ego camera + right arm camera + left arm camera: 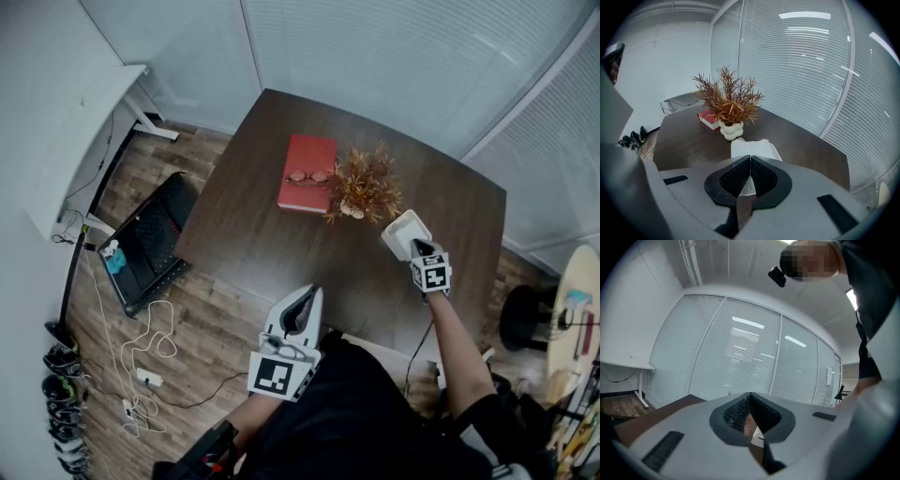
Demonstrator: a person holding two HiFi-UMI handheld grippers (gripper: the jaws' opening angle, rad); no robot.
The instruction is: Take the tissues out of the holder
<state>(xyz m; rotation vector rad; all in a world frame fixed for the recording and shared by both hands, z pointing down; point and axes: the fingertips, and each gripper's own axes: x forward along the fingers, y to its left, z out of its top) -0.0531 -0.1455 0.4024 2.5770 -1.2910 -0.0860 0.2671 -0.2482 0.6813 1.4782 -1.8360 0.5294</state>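
Near the table's (244, 244) near edge, at left, the left gripper (307, 294) has its jaws closed tip to tip, empty. Its marker cube (278, 375) shows a black-and-white square pattern. Farther off lies a red book (302, 192) with glasses (309, 175) on it, and a dried plant (367, 183) stands just right of it. At right stands the white square holder (392, 240), filled with soft, folded white tissue (752, 146). Over its near side the right gripper (414, 246) tilts down, jaws closed on the tissue.
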